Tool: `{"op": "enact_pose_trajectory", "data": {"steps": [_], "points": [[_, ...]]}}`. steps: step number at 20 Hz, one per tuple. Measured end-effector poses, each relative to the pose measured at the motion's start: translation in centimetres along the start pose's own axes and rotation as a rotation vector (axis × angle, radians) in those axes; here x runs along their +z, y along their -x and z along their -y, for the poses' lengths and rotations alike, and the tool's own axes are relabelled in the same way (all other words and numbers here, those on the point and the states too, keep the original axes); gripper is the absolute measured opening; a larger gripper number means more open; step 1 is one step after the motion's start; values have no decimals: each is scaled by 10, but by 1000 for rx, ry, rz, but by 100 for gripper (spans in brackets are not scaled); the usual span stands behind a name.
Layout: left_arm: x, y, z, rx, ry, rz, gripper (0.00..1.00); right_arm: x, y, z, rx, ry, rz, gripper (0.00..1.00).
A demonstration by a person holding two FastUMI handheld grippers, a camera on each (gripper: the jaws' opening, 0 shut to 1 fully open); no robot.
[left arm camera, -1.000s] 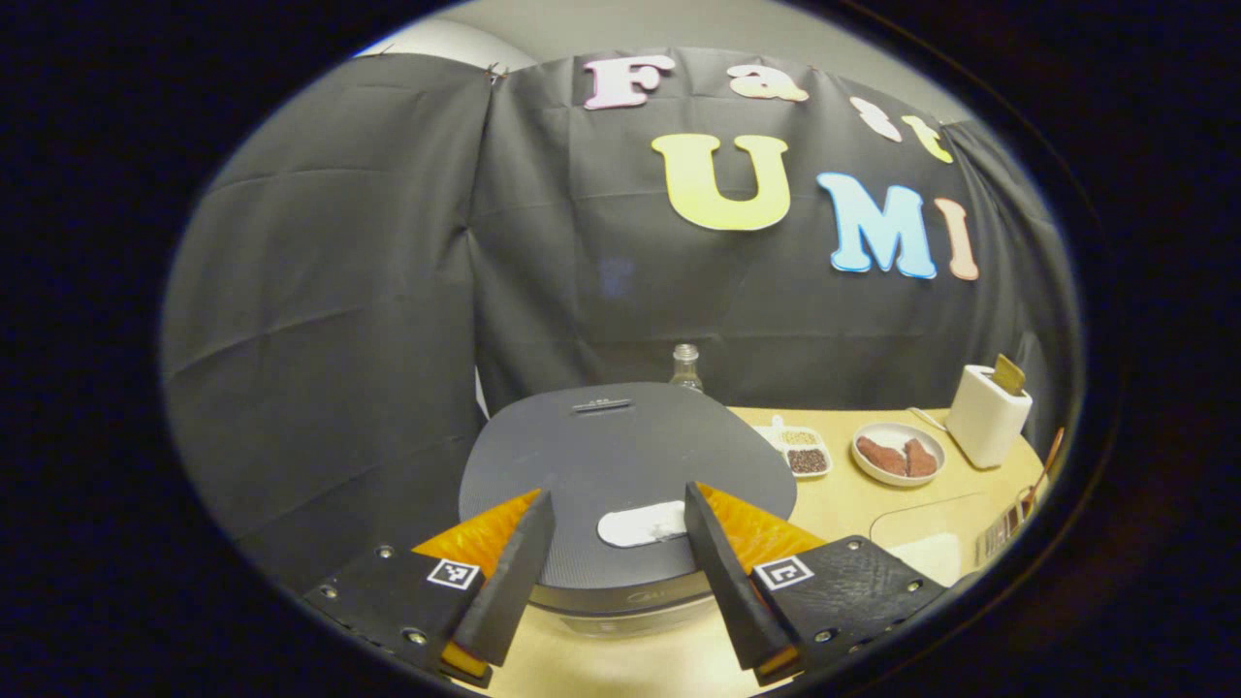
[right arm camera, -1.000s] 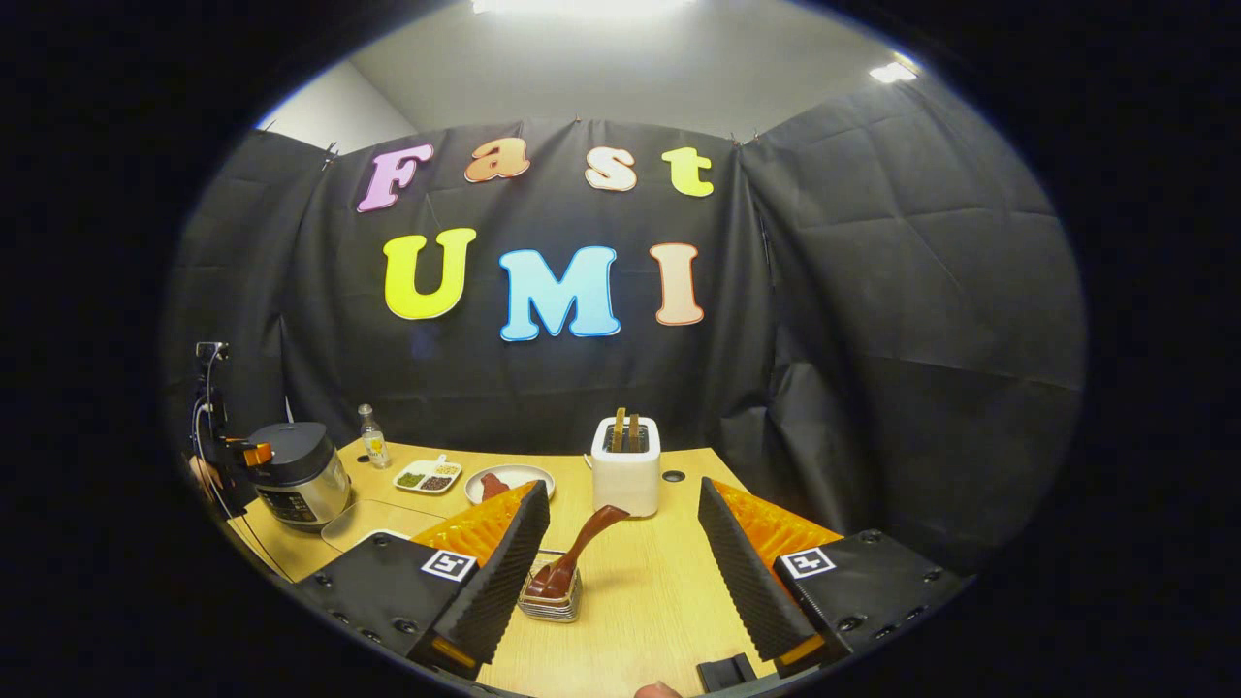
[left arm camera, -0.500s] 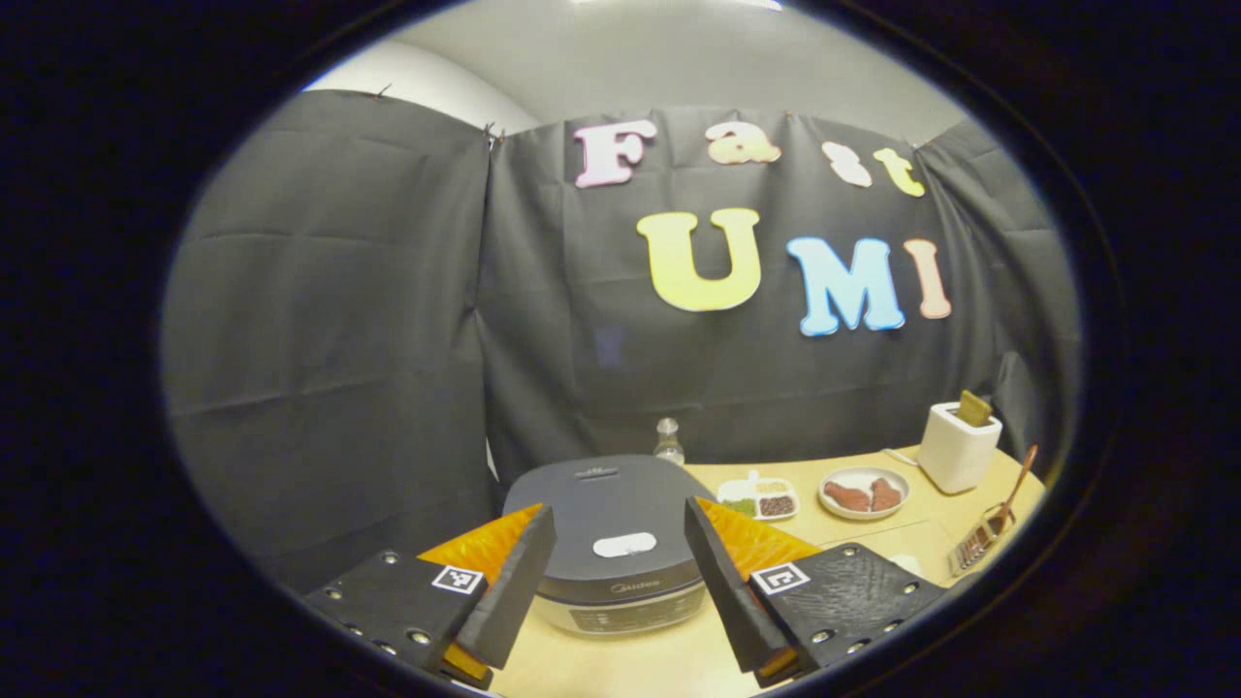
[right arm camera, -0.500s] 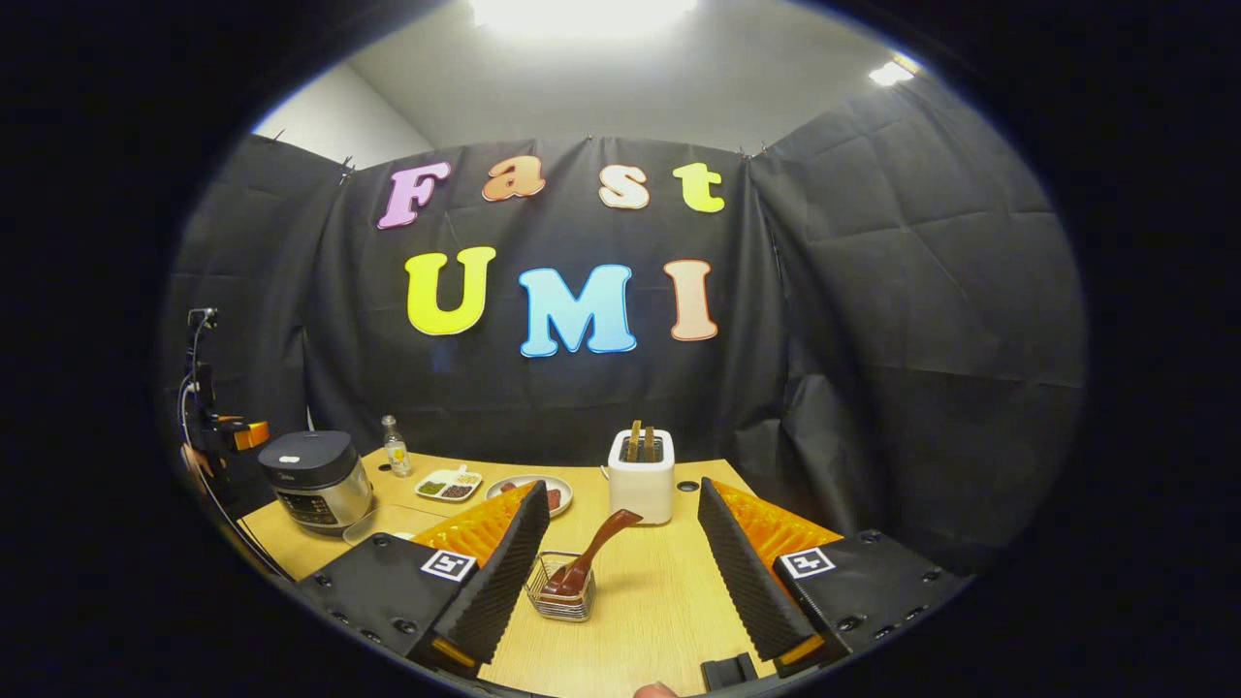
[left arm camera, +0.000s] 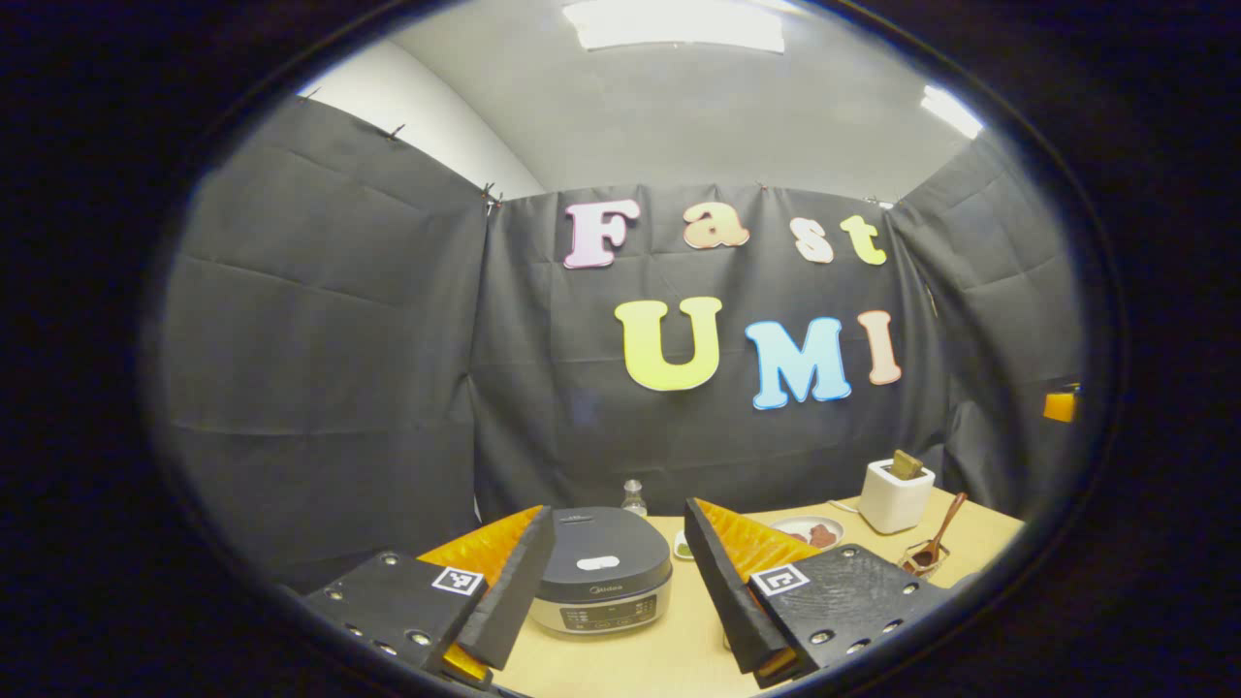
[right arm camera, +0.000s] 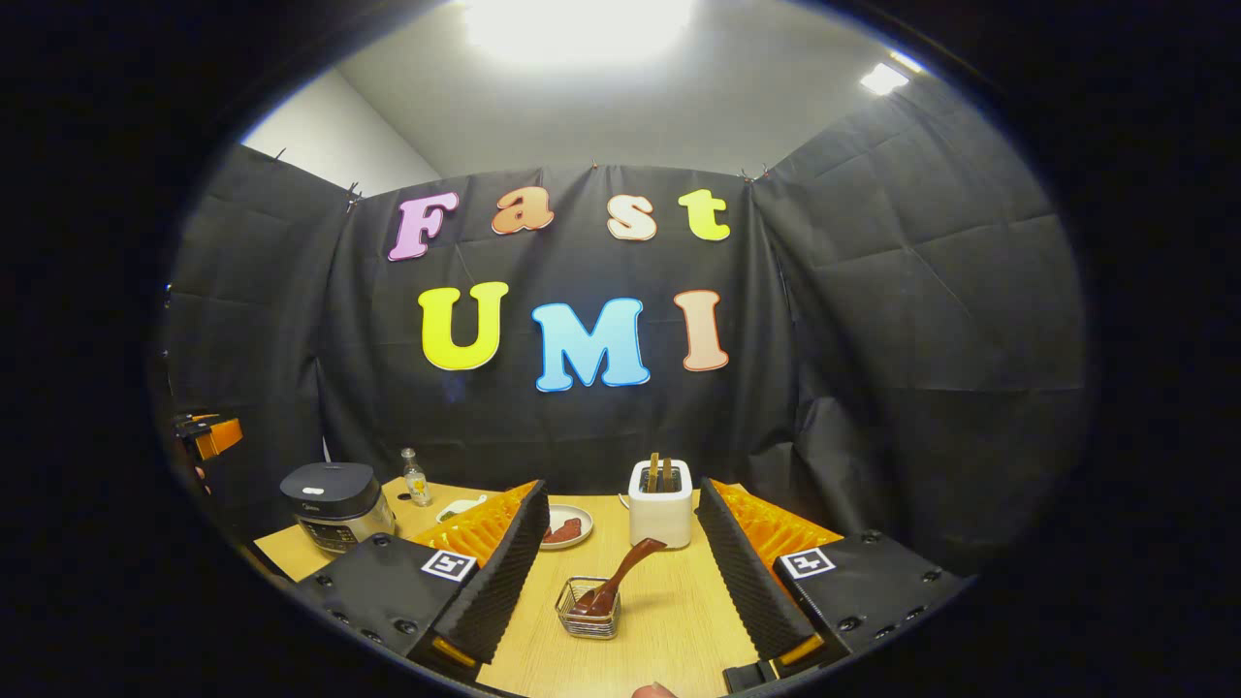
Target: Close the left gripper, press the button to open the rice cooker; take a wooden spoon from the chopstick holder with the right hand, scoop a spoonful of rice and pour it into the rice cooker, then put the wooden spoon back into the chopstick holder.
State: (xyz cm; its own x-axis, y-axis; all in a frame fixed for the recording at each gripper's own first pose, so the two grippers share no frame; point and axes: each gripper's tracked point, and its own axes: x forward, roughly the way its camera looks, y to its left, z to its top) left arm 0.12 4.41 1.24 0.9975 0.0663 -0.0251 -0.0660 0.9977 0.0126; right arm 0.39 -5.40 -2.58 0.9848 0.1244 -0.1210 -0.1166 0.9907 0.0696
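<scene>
Rice cooker (left arm camera: 601,580) sits at the left end of the wooden table (right arm camera: 669,620) with its dark lid down flat and the pale button (left arm camera: 597,562) on top of it showing; nothing touches it. From the look of the shut lid, either the opening press is not yet done or every step is over and the lid is down again, and the pictures alone cannot settle which. In the right gripper view the same cooker stands far off on the left edge of the table, lid closed there too.

The wooden spoon (right arm camera: 620,580) rests in the wire chopstick holder (right arm camera: 589,608), bowl down and handle leaning up to the right, so it is not in use. No container of rice can be made out for certain.

The left gripper (left arm camera: 613,582) hangs wide open in the air, well short of the cooker, which shows between its fingers; it holds nothing. The task asks for it closed before any press, so as it stands it is not ready for one. The right gripper (right arm camera: 620,572) is also spread wide and empty, above and short of the holder, which lies between its fingers.

Farther back stand a white toaster (right arm camera: 660,504), a plate (right arm camera: 562,530) with reddish pieces and a small bottle (right arm camera: 415,477).
</scene>
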Motion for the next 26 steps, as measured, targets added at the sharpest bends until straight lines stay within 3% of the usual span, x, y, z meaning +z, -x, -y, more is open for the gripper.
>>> {"op": "enact_pose_trajectory", "data": {"steps": [8,26], "points": [[19,13,9,-72,23,29,84,9,9,-30,-4,2,31,98],[21,13,7,-85,13,46,84,29,22,-49,12,17,71,98]]}}
